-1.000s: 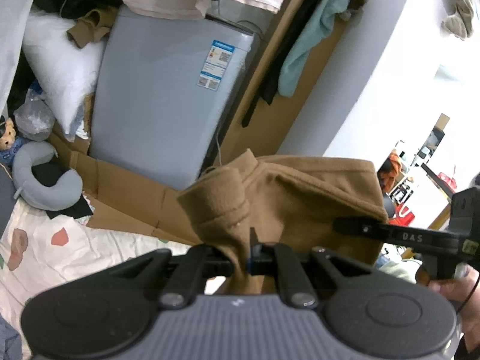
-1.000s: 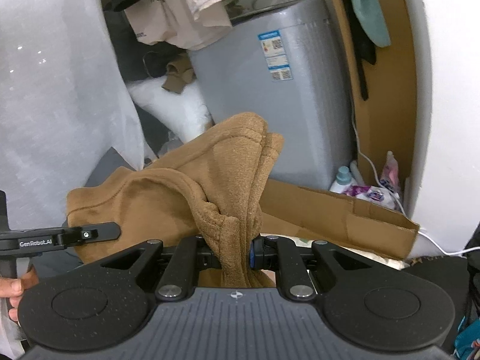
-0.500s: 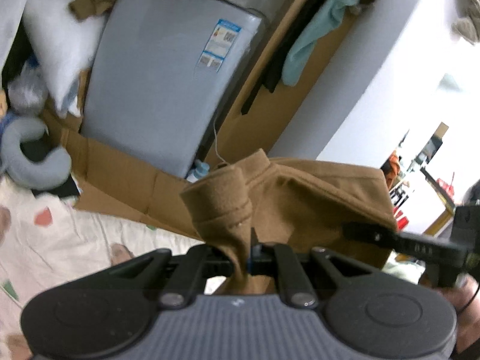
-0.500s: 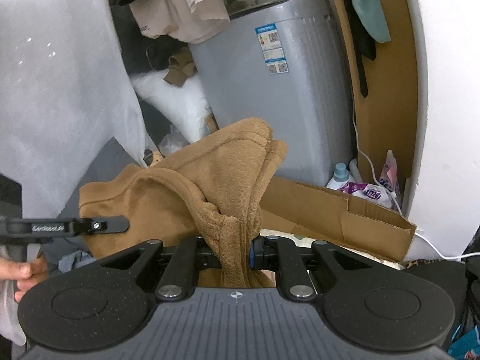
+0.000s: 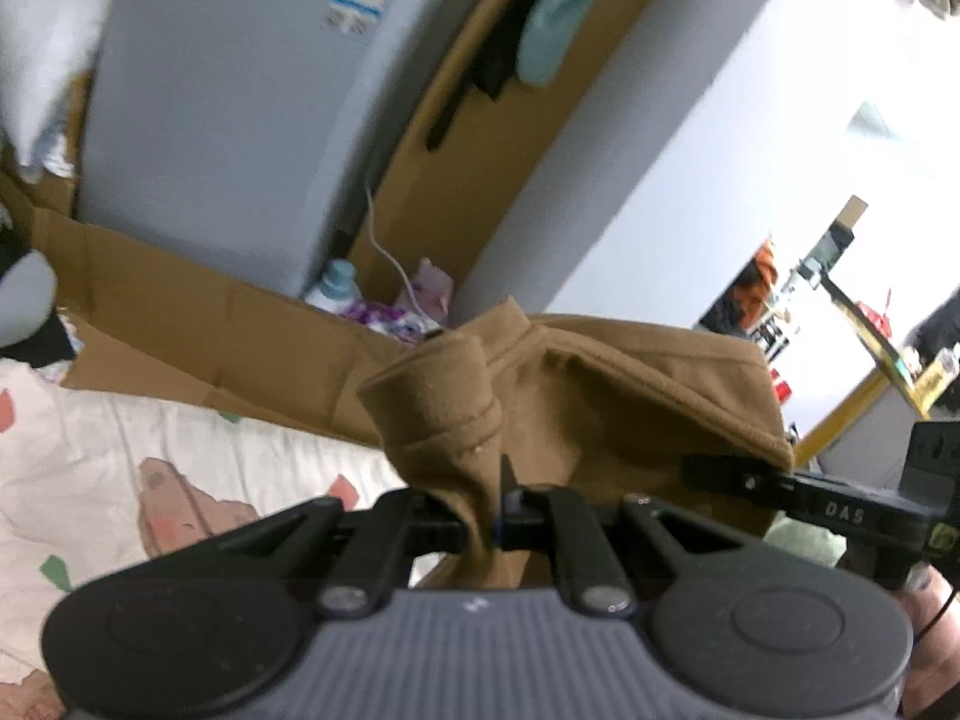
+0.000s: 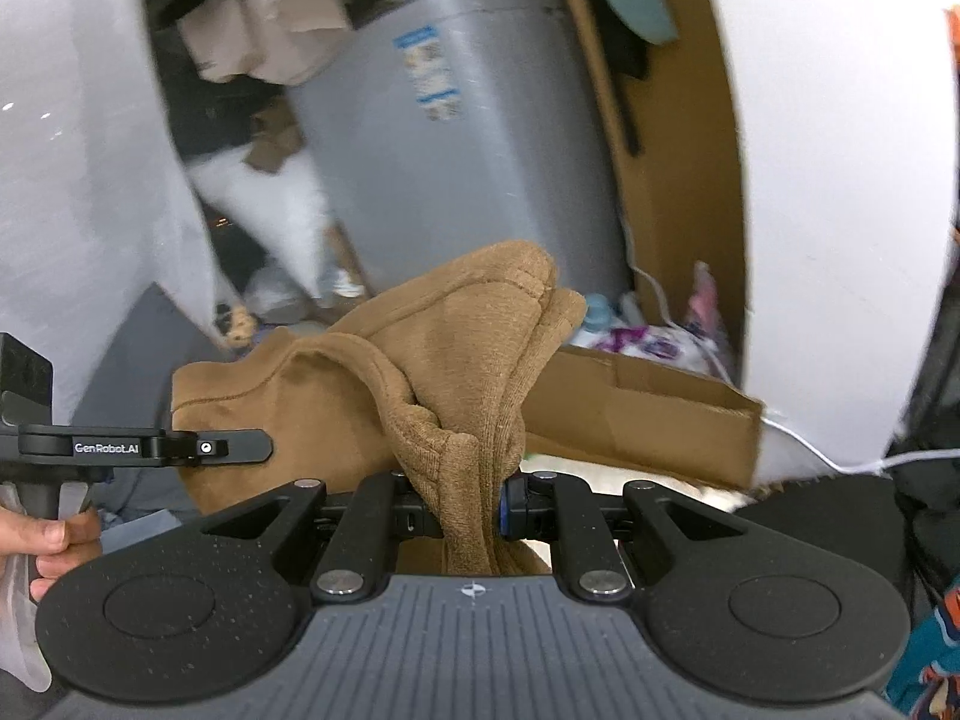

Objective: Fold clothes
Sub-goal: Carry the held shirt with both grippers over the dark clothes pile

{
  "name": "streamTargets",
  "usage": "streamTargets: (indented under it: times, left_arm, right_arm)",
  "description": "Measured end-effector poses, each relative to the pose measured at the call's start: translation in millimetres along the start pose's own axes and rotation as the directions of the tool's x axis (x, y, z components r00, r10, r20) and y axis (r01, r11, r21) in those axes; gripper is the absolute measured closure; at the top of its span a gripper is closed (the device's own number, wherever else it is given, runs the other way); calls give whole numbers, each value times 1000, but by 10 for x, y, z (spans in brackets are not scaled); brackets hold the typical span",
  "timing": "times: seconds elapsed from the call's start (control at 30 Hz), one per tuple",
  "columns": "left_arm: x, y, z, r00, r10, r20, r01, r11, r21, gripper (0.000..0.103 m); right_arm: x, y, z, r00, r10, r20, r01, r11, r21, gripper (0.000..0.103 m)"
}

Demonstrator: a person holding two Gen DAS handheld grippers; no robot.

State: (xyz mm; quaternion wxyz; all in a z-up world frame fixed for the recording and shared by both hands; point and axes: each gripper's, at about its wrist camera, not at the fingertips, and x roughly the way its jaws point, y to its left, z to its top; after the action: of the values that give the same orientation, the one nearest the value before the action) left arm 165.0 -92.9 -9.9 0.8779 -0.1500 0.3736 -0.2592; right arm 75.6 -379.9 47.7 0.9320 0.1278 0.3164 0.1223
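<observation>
A brown fleece garment [image 5: 600,414] hangs stretched between both grippers, held up in the air above the bed. My left gripper [image 5: 483,525] is shut on a bunched corner of it. In the right wrist view the same garment [image 6: 432,372] bulges upward, and my right gripper [image 6: 474,507] is shut on its other gathered edge. The right gripper's arm [image 5: 840,510] shows at the right of the left wrist view. At the left of the right wrist view the left gripper's arm [image 6: 138,447] appears, with a hand [image 6: 54,540] under it.
A grey washing machine [image 5: 240,120] stands ahead, with flattened cardboard [image 5: 198,324] at its foot. A patterned white sheet [image 5: 120,468] lies below at the left. Bottles and a white cable [image 6: 648,312] sit by the wall. Clothes [image 6: 270,18] hang overhead.
Both grippers have sunk and moved forward with the brown garment still clamped. The washing machine and cardboard have slid upward and nearer in both views.
</observation>
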Motion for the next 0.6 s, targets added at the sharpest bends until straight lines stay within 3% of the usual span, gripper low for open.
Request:
streamTargets:
  times: [0.6]
  left_arm:
    - [1265, -86, -290, 985, -85, -151, 91, 995, 34, 95]
  right_arm:
    - [346, -1121, -807, 988, -153, 35, 145, 974, 173, 90]
